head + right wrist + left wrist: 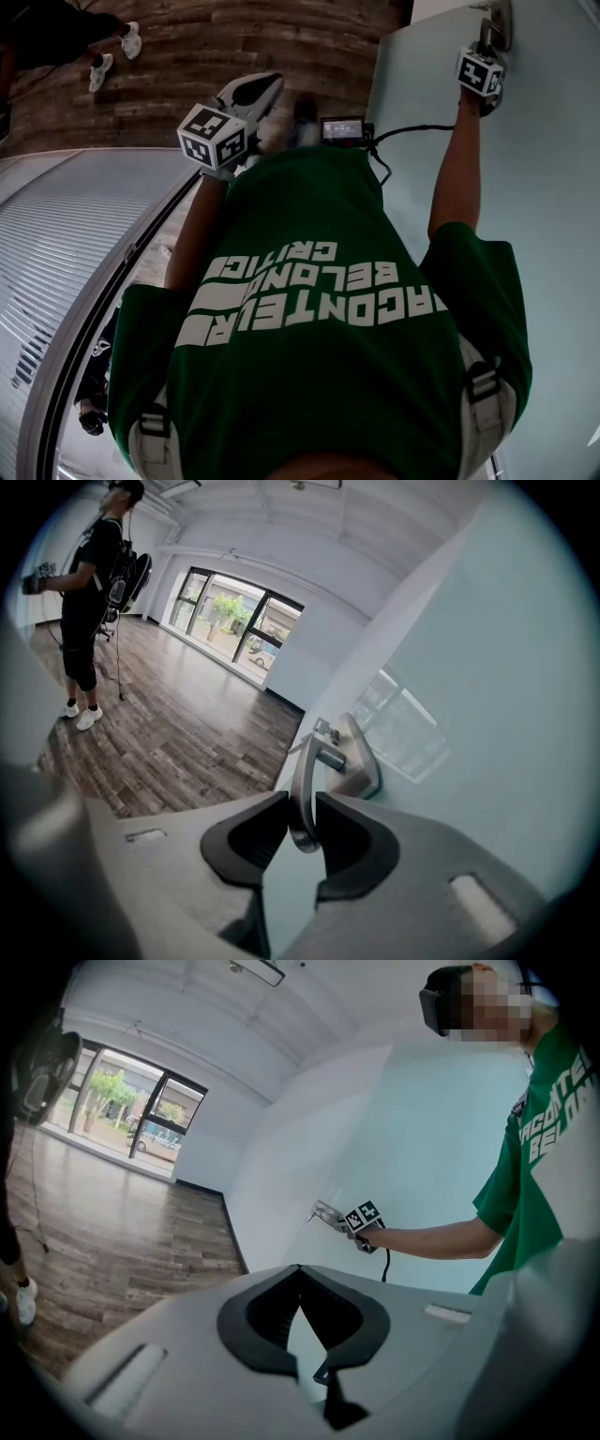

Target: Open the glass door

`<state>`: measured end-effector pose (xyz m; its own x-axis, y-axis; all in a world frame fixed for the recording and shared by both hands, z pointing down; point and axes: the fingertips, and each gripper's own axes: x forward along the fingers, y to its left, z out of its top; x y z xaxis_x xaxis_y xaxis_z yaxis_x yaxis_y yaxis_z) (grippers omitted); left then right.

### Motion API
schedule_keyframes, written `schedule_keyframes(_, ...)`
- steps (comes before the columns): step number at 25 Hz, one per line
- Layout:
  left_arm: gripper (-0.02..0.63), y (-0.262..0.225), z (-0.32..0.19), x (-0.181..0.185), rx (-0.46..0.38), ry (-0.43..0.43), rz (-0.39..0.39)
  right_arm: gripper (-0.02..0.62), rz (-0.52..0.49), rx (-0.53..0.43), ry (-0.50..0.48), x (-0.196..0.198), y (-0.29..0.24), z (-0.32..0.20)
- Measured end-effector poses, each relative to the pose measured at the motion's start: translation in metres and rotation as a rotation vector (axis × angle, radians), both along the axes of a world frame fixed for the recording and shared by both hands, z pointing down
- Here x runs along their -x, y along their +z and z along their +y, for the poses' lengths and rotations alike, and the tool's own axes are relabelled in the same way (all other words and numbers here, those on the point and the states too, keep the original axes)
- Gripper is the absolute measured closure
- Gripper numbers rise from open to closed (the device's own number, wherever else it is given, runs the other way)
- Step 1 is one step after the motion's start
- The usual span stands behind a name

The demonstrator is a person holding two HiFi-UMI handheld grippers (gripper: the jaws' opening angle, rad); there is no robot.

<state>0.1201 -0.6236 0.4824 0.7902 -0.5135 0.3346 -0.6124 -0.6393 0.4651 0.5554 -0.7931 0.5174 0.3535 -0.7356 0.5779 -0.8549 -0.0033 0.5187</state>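
Note:
The frosted glass door fills the right side of the head view. Its metal lever handle sits on a plate near the door's edge. My right gripper is shut on that lever, which stands upright between the two dark pads. In the head view, the right gripper reaches up to the handle at arm's length. My left gripper hangs free in front of the green shirt, away from the door. Its jaws are shut with nothing in them. The left gripper view shows the right gripper at the handle.
Wood plank floor stretches away from the door toward large windows. Another person in black stands far off on the left. A ribbed glass panel with a dark frame lies to my left. A small device with a cable hangs at my chest.

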Motion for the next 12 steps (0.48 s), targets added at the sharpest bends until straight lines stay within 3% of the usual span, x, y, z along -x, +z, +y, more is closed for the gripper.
schedule_keyframes(12,0.593,-0.003,-0.015,0.005,-0.004,-0.032,0.011,0.518,-0.019,0.019,-0.007,-0.002,0.002,-0.016)
